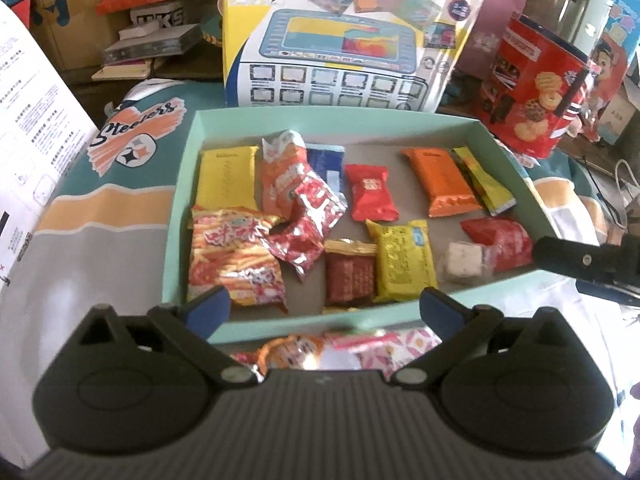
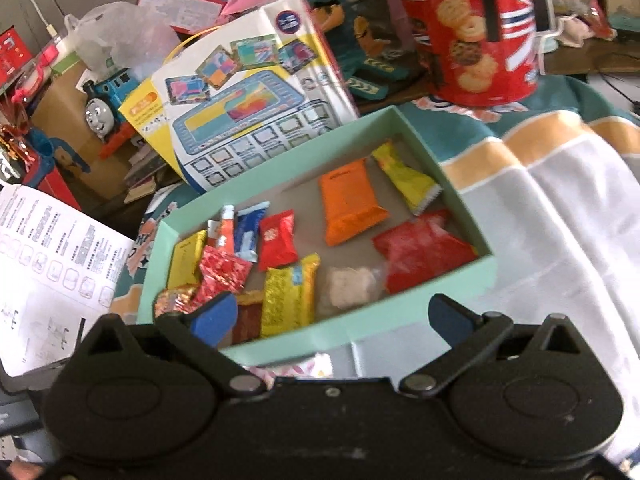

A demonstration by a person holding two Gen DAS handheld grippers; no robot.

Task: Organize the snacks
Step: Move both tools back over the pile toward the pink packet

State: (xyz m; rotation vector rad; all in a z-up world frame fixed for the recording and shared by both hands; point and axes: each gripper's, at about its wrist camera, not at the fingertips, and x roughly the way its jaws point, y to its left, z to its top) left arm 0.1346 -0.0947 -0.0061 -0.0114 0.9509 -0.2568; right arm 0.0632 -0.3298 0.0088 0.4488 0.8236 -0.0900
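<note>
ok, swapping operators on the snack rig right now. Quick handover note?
Left claw: open, empty, above the near rim of the mint-green box.
Right claw: open, empty, at the same rim.
Done: about a dozen packets lie in the box, among them an orange packet, a yellow packet and a red packet.
Left: a few snack packets lie outside, just in front of the box; move them in.
</note>
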